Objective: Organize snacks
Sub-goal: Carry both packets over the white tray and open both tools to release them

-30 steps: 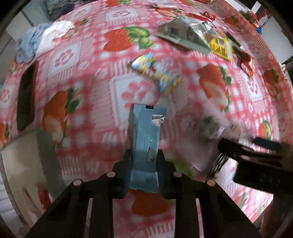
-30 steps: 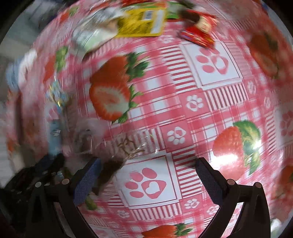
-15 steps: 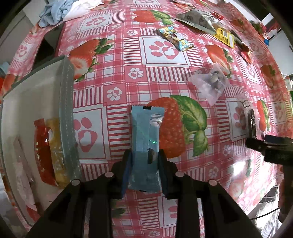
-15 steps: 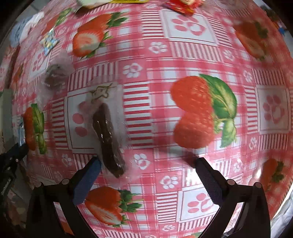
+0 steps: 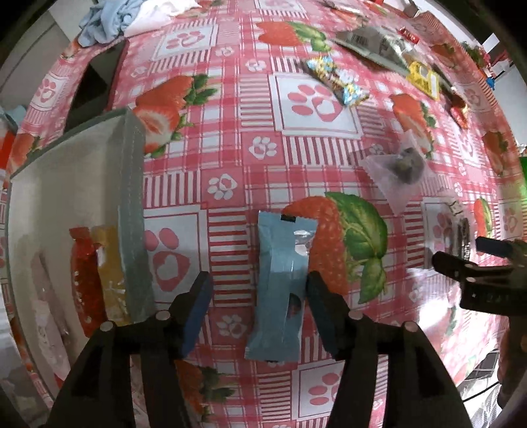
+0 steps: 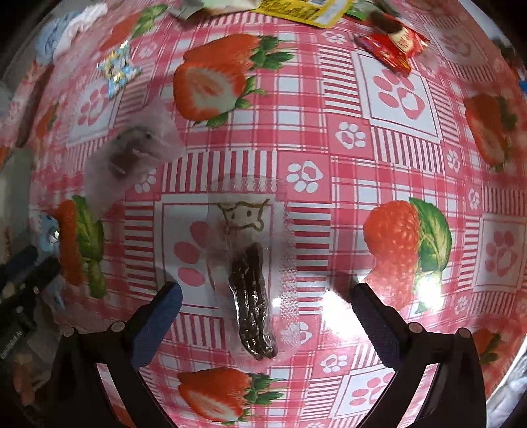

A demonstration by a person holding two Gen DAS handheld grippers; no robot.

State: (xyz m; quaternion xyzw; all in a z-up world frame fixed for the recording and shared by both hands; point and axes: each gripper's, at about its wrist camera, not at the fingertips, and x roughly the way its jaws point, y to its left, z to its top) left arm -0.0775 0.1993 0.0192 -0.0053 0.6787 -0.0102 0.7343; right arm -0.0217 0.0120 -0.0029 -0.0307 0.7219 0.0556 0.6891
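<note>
A light blue snack packet (image 5: 283,283) lies on the strawberry tablecloth between the fingers of my left gripper (image 5: 258,296), which is open; the packet rests against the right finger, free of the left one. A white box (image 5: 66,204) at the left holds a red packet (image 5: 82,280) and a yellow packet (image 5: 110,276). My right gripper (image 6: 268,307) is open over a clear packet holding a dark brown snack (image 6: 252,296), which lies between its fingers. The right gripper also shows at the right of the left wrist view (image 5: 484,260).
A clear bag with a dark lump (image 5: 400,164), (image 6: 131,151) lies mid-table. A shiny blue-gold packet (image 5: 336,79), a silver bag (image 5: 375,46), a yellow packet (image 5: 423,77) and a red wrapper (image 6: 393,44) lie further off. Cloths (image 5: 112,16) sit at the far left corner.
My left gripper has opened and let go of the blue packet, which now lies on the cloth beside the box. My right gripper has moved so the brown snack packet is centred between its fingers.
</note>
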